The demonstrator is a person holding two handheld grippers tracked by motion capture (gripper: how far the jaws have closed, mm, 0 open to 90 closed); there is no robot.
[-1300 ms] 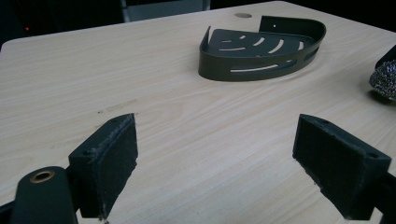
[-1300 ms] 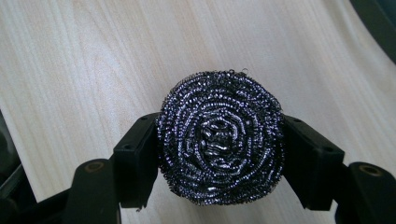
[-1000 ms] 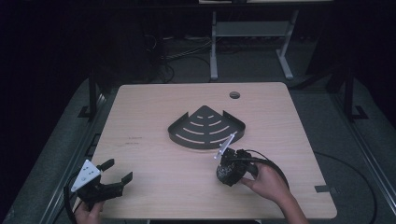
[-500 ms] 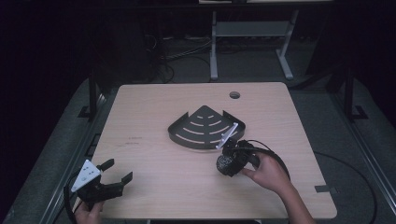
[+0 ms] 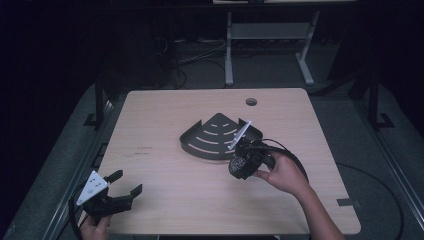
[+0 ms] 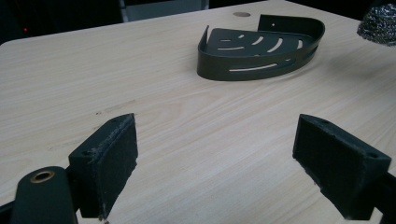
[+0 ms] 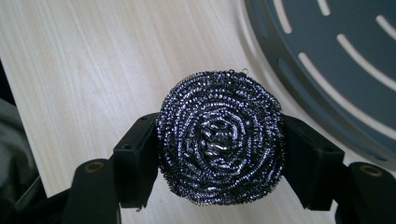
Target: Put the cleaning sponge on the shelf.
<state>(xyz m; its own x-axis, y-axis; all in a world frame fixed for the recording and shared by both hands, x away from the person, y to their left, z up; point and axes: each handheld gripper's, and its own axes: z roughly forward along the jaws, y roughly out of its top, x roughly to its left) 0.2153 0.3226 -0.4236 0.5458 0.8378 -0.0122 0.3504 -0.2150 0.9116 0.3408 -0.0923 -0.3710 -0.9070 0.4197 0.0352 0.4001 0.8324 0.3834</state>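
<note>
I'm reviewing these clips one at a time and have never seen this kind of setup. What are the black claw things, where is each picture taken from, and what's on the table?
No robot here: a person holds a hand-operated two-jaw gripper in each hand. The high view looks down on a wooden table from above the person's side. In it the left gripper sits near the table's front left corner and the right gripper is right of centre. The other two pictures come from small cameras riding on the grippers, looking along their black jaws.

On the table stands a dark, fan-shaped slotted corner tray. The left gripper view shows open jaws with nothing between them. The right gripper view shows jaws shut on a round steel-wool scouring pad, held just beside the tray's rim and above the table.
</note>
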